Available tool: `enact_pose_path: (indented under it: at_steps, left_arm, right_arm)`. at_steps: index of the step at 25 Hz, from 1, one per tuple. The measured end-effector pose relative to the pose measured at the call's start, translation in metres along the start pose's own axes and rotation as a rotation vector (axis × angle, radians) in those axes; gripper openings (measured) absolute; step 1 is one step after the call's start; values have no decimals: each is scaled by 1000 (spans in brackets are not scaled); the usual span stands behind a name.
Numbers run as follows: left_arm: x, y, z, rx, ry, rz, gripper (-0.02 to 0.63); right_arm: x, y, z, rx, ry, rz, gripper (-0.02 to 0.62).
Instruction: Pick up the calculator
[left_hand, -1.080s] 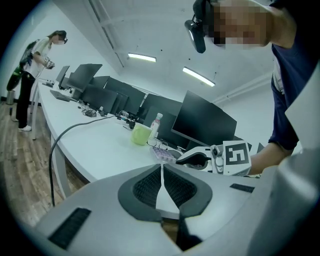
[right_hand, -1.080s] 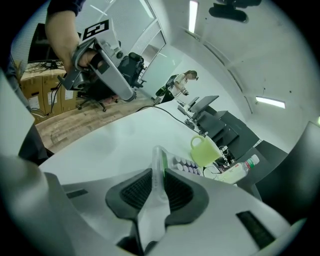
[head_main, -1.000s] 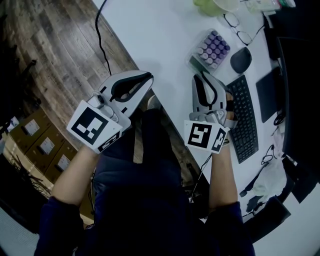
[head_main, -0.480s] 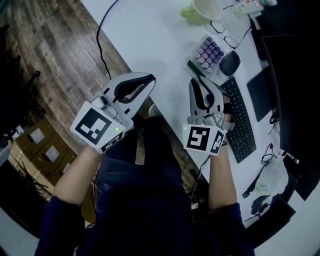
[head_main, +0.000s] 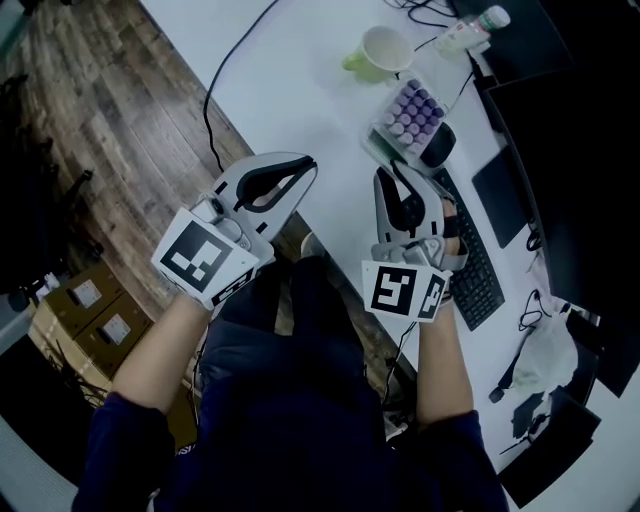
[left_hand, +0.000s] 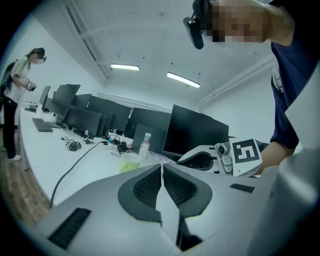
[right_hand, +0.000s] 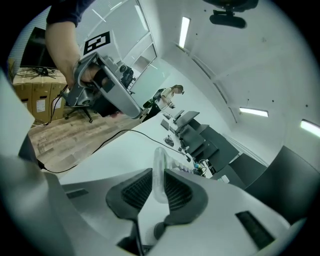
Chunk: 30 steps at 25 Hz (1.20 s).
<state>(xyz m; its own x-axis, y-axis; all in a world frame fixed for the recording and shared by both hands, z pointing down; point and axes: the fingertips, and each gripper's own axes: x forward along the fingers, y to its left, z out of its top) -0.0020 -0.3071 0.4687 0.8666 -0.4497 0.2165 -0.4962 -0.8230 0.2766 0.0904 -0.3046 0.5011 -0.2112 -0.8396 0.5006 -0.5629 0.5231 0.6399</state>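
While my right tongs (head_main: 386, 172) pinch the calculator (head_main: 415, 108) by its near edge above the desk (head_main: 300, 70), my left tongs (head_main: 305, 168) are shut, empty. It seems light, stiff plastic (probably slick), so it wants a deeper bite

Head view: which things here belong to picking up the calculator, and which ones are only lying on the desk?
Belong to the job:
- calculator, purple keys
- right gripper, shut on the calculator's near edge

Only lying about:
- green cup
- mouse
- keyboard
- bottle
- left gripper, shut on nothing, off the desk edge
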Motion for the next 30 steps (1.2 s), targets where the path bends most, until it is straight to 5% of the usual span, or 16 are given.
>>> enact_pose_path:
  at_steps: [30]
  left_arm:
    - [-19,-13,167,196,-169,-23,41]
  right_arm:
    - [-69,-125,97,-70,-89,-222,75]
